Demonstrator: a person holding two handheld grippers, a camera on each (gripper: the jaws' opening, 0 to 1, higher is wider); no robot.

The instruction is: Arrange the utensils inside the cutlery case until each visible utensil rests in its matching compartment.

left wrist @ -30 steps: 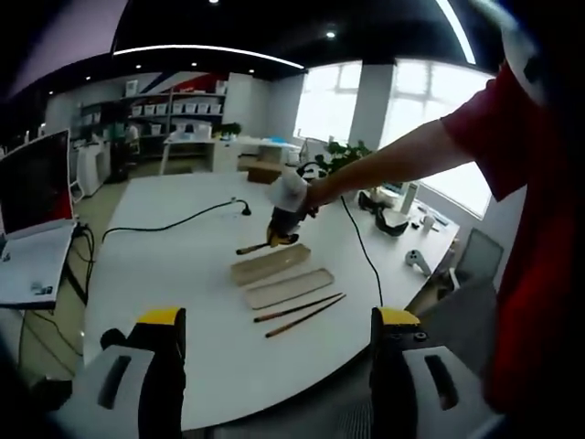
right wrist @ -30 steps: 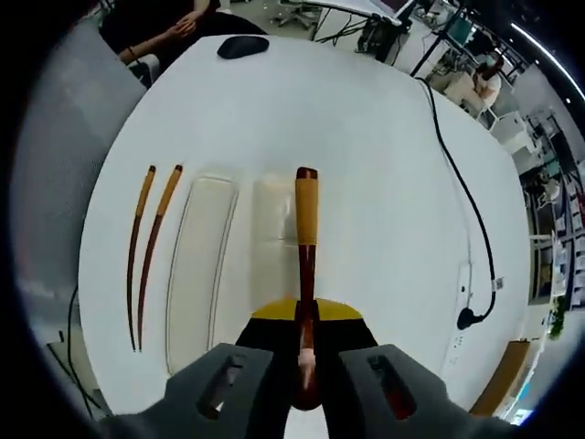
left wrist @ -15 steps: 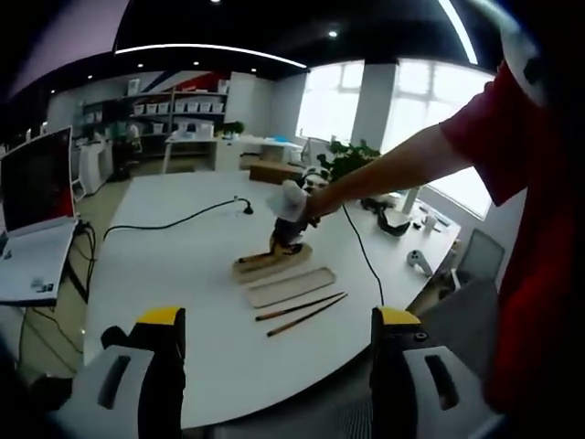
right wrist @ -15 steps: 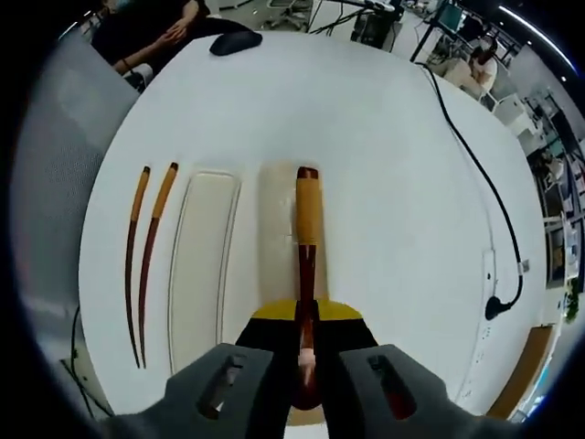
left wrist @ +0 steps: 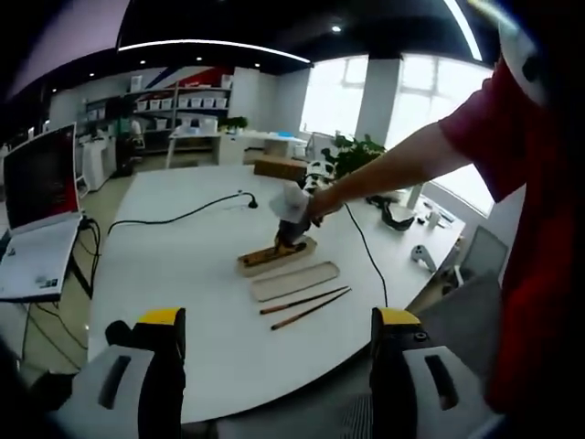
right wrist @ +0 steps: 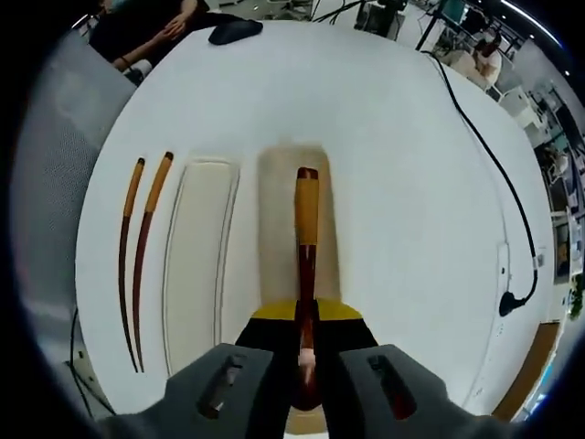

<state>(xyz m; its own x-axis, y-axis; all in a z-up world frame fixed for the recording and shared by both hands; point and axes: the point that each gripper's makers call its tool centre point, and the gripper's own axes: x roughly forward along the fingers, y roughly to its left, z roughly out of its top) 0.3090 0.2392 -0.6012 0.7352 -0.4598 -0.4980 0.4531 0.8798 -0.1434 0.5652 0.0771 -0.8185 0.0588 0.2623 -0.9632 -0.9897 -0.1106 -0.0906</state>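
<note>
My right gripper (right wrist: 306, 315) is shut on a wooden utensil (right wrist: 306, 219) with a dark red shaft and an orange end. The utensil lies lengthwise over the tan cutlery case (right wrist: 274, 210), close to its floor. A pale flat tray or lid (right wrist: 196, 265) lies just left of the case, and two chopsticks (right wrist: 137, 247) rest left of that. In the left gripper view the right gripper (left wrist: 289, 215), held by a person's arm, sits low on the case (left wrist: 263, 260); the lid (left wrist: 294, 280) and chopsticks (left wrist: 306, 306) lie nearer. My left gripper (left wrist: 279, 318) hangs open off the table's near edge.
A black cable (left wrist: 178, 215) runs across the white table (left wrist: 164, 274), and a laptop (left wrist: 37, 219) stands at the far left. In the right gripper view a black mouse (right wrist: 233, 32) and a person's hands (right wrist: 155, 37) are at the table's far end, and a cable (right wrist: 494, 174) curves on the right.
The right gripper has come down with the utensil, from above the case to low over it. The left gripper has stayed open and nearly still.
</note>
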